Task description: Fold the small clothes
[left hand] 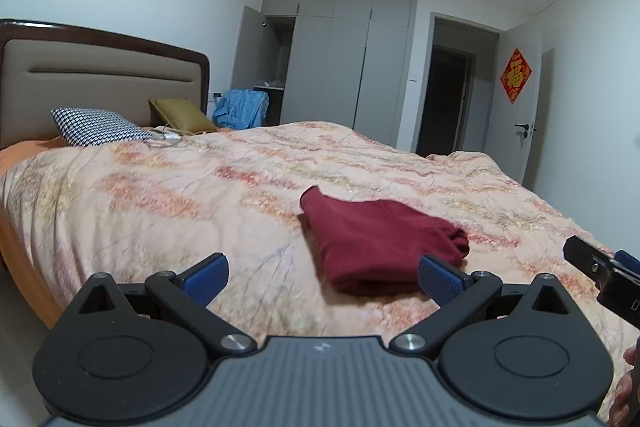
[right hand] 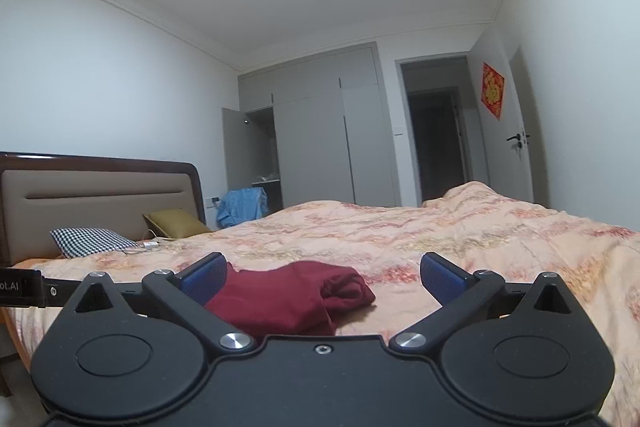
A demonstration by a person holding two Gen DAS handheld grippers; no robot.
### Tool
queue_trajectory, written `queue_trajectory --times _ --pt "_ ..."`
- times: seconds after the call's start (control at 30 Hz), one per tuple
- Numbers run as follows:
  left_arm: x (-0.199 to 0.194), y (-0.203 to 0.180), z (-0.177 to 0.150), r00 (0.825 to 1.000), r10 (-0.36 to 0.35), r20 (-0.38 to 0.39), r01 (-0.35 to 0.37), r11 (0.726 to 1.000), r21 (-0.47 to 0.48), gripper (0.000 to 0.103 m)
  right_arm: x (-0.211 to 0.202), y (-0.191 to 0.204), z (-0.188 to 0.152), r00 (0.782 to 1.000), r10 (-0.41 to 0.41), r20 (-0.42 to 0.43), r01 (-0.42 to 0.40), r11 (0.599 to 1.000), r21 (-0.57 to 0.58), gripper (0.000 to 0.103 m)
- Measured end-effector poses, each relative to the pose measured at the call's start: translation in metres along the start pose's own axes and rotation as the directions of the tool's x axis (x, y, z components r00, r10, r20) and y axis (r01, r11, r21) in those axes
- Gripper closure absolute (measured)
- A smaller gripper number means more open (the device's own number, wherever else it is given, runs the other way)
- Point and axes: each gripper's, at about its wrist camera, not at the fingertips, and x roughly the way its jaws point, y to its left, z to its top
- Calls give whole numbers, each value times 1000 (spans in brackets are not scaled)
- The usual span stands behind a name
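A dark red garment (left hand: 380, 243) lies folded into a compact rectangle on the floral bedspread (left hand: 200, 187). It also shows in the right wrist view (right hand: 292, 295). My left gripper (left hand: 323, 277) is open and empty, held just short of the garment's near edge. My right gripper (right hand: 323, 277) is open and empty, with the garment just beyond and between its fingers, toward the left one. The right gripper's body shows at the right edge of the left wrist view (left hand: 604, 267).
A checked pillow (left hand: 100, 127) and an olive pillow (left hand: 180, 115) lie by the headboard (left hand: 100, 67). A blue cloth (left hand: 240, 109) hangs past the bed. A grey wardrobe (left hand: 340, 59) with one door open and a doorway (left hand: 448, 95) stand at the back.
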Motion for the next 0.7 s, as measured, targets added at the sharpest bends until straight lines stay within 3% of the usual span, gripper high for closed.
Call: queue_trajectory --times 0.37,0.7 --pt "4 14 -32 999 40 -5 -40 999 -3 0 -10 12 -32 1000 -14 3 14 996 -85 0" --pt "6 18 -45 1000 20 -21 -21 999 -24 0 -5 13 -40 1000 -15 -18 13 996 -86 0"
